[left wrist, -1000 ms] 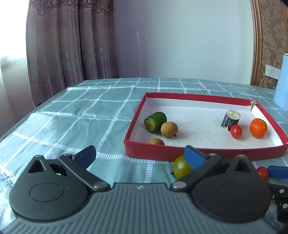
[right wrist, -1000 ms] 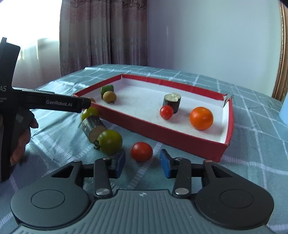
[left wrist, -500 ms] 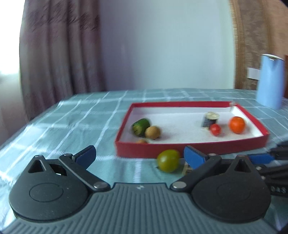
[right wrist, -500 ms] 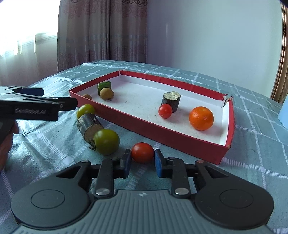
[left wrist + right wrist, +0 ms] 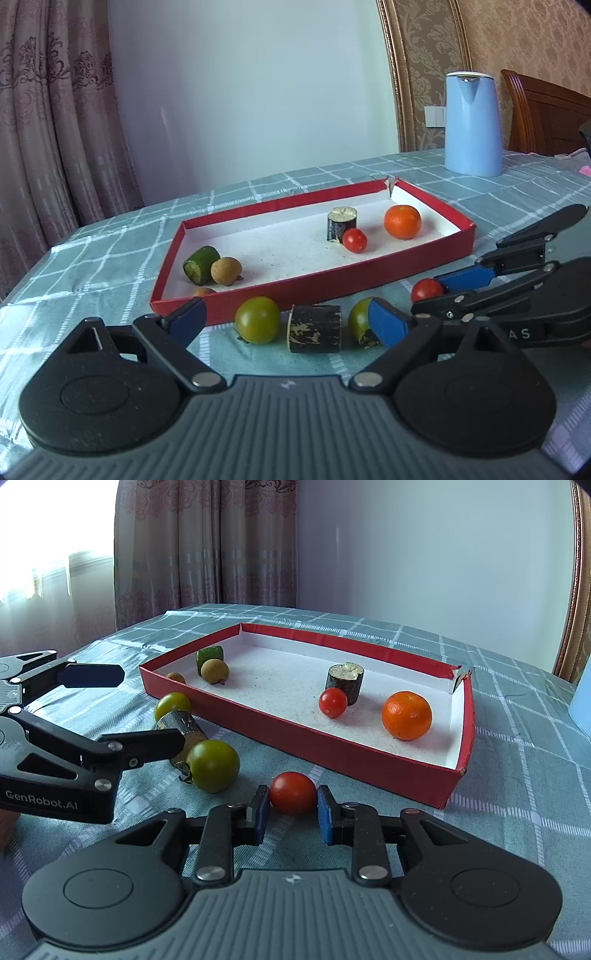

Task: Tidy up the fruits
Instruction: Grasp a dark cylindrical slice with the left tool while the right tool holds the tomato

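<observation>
Pinching the small, smooth red cherry tomato [image 5: 292, 792], your right gripper [image 5: 291, 810] needs gentle pressure across its middle; left gripper [image 5: 284, 319] gapes empty.

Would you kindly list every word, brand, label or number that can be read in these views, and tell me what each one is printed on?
"GenRobot.AI": white print on the black body of the left gripper, seen in the right wrist view.
"A S": the end of a cut-off word on the black body of the right gripper, seen in the left wrist view; the rest is hidden.
No readable print shows on the red tray, the blue kettle or the fruit.
</observation>
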Available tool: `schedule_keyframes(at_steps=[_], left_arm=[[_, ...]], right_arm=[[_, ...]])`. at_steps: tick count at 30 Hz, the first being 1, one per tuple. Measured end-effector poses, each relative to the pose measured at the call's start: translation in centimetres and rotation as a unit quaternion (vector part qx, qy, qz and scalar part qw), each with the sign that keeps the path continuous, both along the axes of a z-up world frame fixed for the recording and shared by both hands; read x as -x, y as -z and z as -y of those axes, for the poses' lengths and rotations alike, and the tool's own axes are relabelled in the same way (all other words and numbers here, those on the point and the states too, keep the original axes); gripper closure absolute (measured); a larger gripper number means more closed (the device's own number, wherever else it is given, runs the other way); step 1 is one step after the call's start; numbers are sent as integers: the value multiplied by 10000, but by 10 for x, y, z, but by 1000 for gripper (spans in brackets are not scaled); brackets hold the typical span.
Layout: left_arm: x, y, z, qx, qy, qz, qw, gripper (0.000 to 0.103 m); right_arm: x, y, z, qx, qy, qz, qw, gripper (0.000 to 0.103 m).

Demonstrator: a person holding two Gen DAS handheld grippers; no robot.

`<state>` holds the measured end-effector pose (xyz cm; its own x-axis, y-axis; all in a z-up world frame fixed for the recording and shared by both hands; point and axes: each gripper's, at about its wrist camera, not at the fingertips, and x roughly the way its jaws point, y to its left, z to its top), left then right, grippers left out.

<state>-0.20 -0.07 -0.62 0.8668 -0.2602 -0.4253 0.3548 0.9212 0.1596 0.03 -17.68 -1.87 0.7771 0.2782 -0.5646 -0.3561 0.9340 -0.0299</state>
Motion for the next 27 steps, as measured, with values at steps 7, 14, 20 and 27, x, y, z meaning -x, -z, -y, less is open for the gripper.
schedule_keyframes(at_steps=[7, 14, 20, 27], left_arm=[[-8, 6, 6, -169, 362, -280, 9988, 9], [-10, 10, 4, -258, 835, -590, 9944, 28], [-14, 11, -2, -327, 1012, -666, 9921, 32], [-19, 12, -5, -483, 735, -563, 9945, 39]], right_arm=[[0, 0, 0, 7, 0, -2, 10000, 76], [0, 0, 0, 6, -1, -2, 10000, 76], [0, 0, 0, 7, -1, -5, 10000, 76], [1, 0, -1, 24, -2, 1, 10000, 76]])
